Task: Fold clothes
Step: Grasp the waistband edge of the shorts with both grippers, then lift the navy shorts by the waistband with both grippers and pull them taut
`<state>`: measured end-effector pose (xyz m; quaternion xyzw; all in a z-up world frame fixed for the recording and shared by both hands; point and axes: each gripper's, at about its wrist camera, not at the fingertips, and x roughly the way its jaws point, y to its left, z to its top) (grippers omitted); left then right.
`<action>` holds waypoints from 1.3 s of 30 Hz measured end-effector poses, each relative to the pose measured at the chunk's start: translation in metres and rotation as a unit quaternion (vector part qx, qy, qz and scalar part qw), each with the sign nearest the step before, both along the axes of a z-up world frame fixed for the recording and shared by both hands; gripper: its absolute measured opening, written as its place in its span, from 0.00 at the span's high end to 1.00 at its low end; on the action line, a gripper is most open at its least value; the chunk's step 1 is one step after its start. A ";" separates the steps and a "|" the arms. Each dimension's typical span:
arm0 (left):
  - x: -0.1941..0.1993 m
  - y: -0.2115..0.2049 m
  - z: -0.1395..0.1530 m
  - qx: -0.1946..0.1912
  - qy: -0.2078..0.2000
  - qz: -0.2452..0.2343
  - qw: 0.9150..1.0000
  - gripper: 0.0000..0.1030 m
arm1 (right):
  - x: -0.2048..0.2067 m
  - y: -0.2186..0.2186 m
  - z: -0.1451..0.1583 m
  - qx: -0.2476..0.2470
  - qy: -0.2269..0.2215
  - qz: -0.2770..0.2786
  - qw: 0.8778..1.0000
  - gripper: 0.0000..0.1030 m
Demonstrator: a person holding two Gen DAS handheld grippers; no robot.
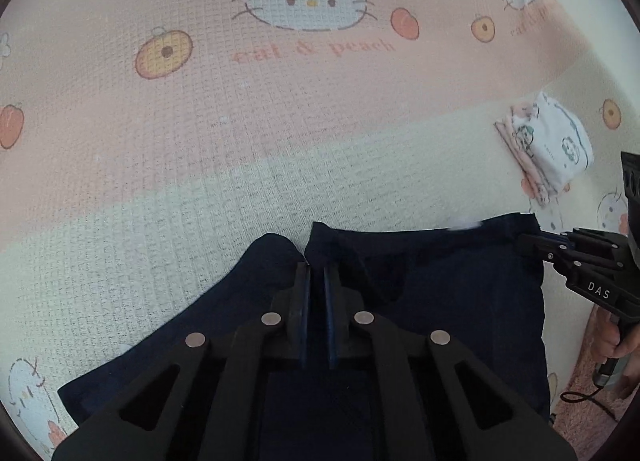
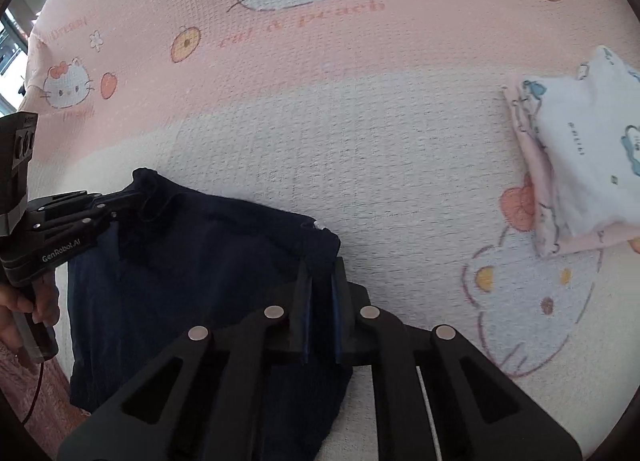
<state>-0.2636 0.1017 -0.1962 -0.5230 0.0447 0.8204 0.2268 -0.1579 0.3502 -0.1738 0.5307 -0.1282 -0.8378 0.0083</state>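
- I see one navy garment [image 1: 440, 293] lying flat on the near part of the bed cover [image 1: 200, 141], its far hem running left to right across both wrist views; that hem looks like the long way of what shows, though the near part is hidden under my tools, so I cannot be sure.
- My left gripper [image 1: 316, 273] has its jaws drawn nearly together, pinching the far left corner of the cloth.
- My right gripper [image 2: 320, 281] is likewise closed down on the far right corner, beside a small white tag [image 2: 320, 225].
- Writing I can read: "cat & peach" on the cover, "DAS" on the right tool's body, "GenRobot.AI" on the left tool's.
- Counts: two grippers, one dark garment, one stack of folded clothes [image 2: 580, 165] well apart to the right, seemingly a white piece on a pink one.
- One hand [image 2: 24, 309] of the person shows on each grip.
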 end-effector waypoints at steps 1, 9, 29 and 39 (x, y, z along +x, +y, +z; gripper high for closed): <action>-0.001 -0.004 0.006 0.008 0.005 0.005 1.000 0.94 | 0.004 0.004 0.007 0.008 0.008 -0.009 1.000 0.94; -0.042 -0.018 -0.024 0.068 -0.079 0.065 0.992 0.94 | 0.002 0.022 -0.016 -0.024 -0.022 -0.044 0.999 0.95; -0.042 -0.003 0.008 0.065 -0.042 0.025 0.997 0.94 | 0.006 0.052 -0.009 -0.021 -0.023 -0.081 0.996 0.78; 0.076 -0.033 0.023 -0.059 -0.114 0.008 0.992 0.92 | 0.026 -0.001 0.025 -0.081 -0.014 -0.036 0.996 0.77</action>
